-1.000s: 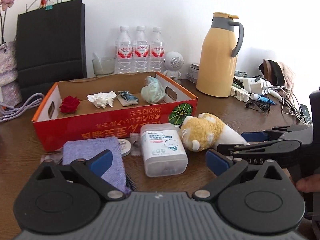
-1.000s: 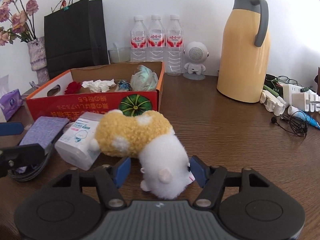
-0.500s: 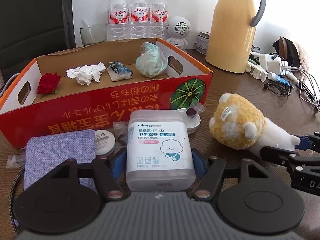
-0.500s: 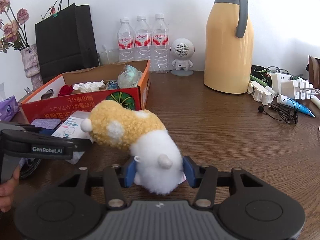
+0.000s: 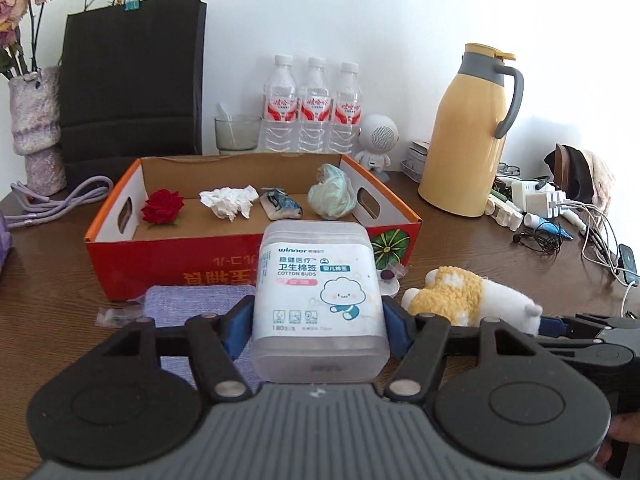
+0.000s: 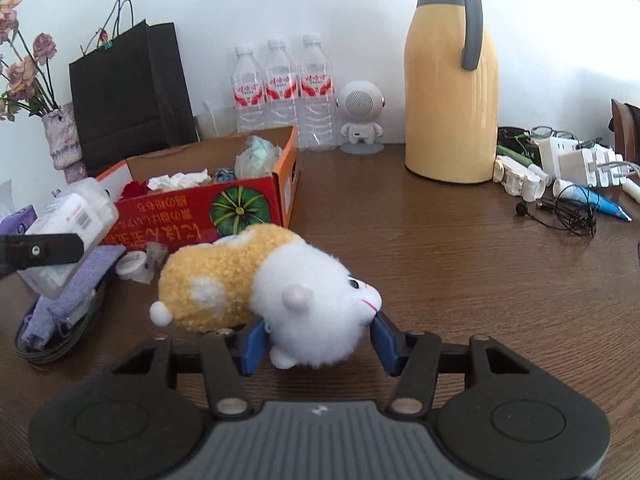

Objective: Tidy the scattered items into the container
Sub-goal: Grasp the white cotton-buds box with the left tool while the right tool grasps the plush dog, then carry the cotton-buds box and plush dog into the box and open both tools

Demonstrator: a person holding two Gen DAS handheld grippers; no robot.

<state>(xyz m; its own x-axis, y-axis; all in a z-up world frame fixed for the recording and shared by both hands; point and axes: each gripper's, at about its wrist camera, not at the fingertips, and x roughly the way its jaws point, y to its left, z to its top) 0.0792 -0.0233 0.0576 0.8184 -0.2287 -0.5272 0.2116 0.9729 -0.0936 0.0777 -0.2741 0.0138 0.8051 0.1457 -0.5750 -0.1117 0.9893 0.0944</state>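
Observation:
My left gripper is shut on the cotton bud box and holds it lifted in front of the red cardboard box. The cotton bud box also shows in the right wrist view. My right gripper is shut on the white head of the yellow and white plush hamster, raised off the table; the hamster also shows in the left wrist view. The red cardboard box holds a red rose, a crumpled tissue, a wrapper and a green mask.
A purple cloth pouch, a small round tin and small packets lie on the table by the box. A black bag, water bottles, a glass, a yellow jug, a speaker and cables and chargers stand behind and to the right.
My left gripper closed on the cotton bud box and lifted it off the table. My right gripper lifted the plush hamster, whose body has swung.

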